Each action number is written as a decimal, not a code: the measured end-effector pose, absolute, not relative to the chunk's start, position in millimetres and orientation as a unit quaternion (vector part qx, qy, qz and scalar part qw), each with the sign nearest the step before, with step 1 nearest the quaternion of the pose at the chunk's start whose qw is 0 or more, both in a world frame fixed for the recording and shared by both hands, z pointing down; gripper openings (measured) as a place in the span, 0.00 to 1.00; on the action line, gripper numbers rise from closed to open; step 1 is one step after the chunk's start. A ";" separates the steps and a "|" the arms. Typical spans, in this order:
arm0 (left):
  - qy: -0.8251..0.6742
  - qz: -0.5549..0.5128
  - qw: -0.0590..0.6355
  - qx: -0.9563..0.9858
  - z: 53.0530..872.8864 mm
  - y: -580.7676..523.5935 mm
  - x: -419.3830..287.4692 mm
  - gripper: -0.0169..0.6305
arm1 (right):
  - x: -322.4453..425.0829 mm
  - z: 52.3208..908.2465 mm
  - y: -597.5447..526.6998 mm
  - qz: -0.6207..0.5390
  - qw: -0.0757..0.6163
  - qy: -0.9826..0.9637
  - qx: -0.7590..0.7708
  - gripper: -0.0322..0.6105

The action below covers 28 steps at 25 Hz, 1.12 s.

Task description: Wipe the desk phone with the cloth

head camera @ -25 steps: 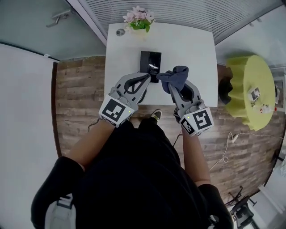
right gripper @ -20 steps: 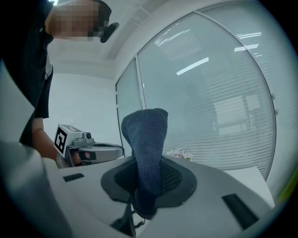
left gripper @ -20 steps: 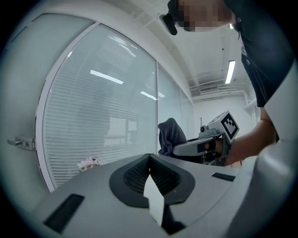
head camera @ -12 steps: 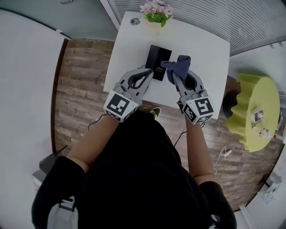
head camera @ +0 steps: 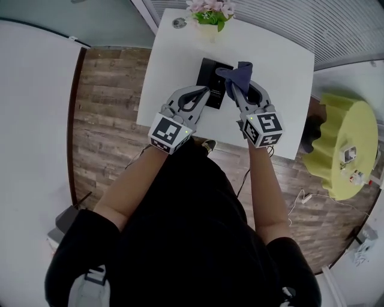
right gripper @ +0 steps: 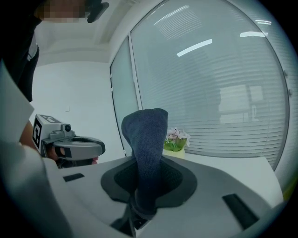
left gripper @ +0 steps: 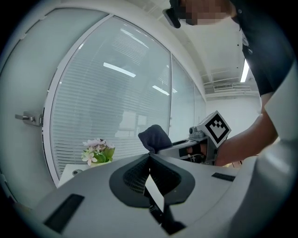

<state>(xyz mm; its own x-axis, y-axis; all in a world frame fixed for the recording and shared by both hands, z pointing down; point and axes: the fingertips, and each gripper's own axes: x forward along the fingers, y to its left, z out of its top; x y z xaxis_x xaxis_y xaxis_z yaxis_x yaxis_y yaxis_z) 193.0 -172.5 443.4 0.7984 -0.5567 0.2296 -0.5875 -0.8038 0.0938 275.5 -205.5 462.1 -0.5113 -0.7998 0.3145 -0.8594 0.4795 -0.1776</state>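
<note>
A black desk phone (head camera: 212, 81) lies on the white table (head camera: 282, 72) in the head view. My left gripper (head camera: 206, 92) is shut with nothing in it, its tips over the phone's near left corner. In the left gripper view its jaws (left gripper: 149, 157) meet at the tips. My right gripper (head camera: 231, 90) is shut on a dark blue cloth (head camera: 236, 75), which bunches up above the phone's right side. In the right gripper view the cloth (right gripper: 147, 137) stands up from the jaws (right gripper: 148, 161). Neither gripper view shows the phone.
A pot of pink flowers (head camera: 209, 14) and a small round disc (head camera: 179, 23) sit at the table's far edge. A yellow round table (head camera: 343, 141) with small items stands to the right. Wood floor (head camera: 108, 108) lies to the left, and a glass wall with blinds stands behind.
Both grippers have moved a little forward over the phone. The cloth, still clamped, now hangs over the phone's right part rather than beside it.
</note>
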 end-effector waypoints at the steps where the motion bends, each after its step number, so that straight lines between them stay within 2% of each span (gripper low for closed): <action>1: -0.302 0.096 0.084 0.945 448.5 -176.5 194.0 0.04 | 275.3 466.7 -210.5 0.159 0.098 -0.853 0.487 0.18; 22: -0.313 0.122 0.141 0.931 522.1 -224.9 177.7 0.04 | 257.2 582.8 -274.9 0.126 0.245 -0.822 0.499 0.18; 28: -0.310 0.128 0.144 0.931 531.6 -225.2 176.3 0.04 | 252.5 590.3 -272.9 0.092 0.272 -0.823 0.490 0.18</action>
<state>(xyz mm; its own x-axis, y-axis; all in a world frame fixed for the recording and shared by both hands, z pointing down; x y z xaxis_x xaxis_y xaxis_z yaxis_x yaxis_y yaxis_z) 176.3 -225.2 531.6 0.7747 -0.5403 0.3284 -0.6145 -0.7659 0.1895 252.5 -272.9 590.3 -0.3724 -0.7566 0.5375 -0.8567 0.5029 0.1144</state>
